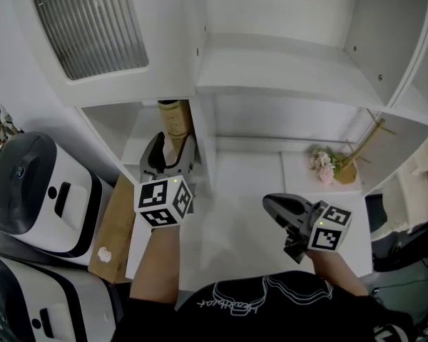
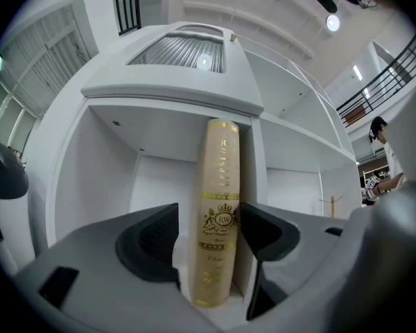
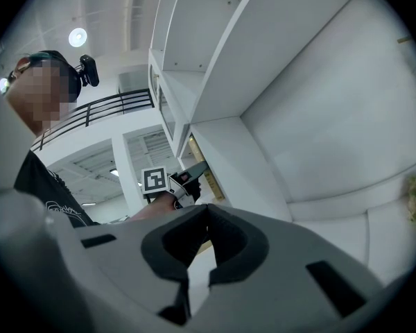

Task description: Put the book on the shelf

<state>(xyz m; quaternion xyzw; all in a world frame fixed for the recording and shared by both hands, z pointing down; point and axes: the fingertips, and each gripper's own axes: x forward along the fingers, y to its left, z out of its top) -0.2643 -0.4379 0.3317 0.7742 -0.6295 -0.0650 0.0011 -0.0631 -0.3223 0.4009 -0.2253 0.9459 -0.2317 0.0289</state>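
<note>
A tan book with gold print [image 1: 175, 120] stands upright in the lower left compartment of the white shelf unit [image 1: 271, 73], close against the white divider [image 1: 205, 148]. My left gripper [image 1: 172, 142] reaches into that compartment. In the left gripper view the book's spine [image 2: 218, 214] sits between the dark pads [image 2: 152, 238], which stand wide; a thin gap shows on the left side, so the gripper is open. My right gripper [image 1: 271, 204] hangs over the lower middle shelf, shut with nothing in it; its tips meet [image 3: 206, 210].
Two white and black machines [image 1: 28, 191] stand at the left, with a brown board [image 1: 114, 226] beside them. A bunch of pale flowers [image 1: 321, 164] and a wooden stand [image 1: 364, 148] sit at the right of the lower shelf. A ribbed panel [image 1: 89, 23] is at upper left.
</note>
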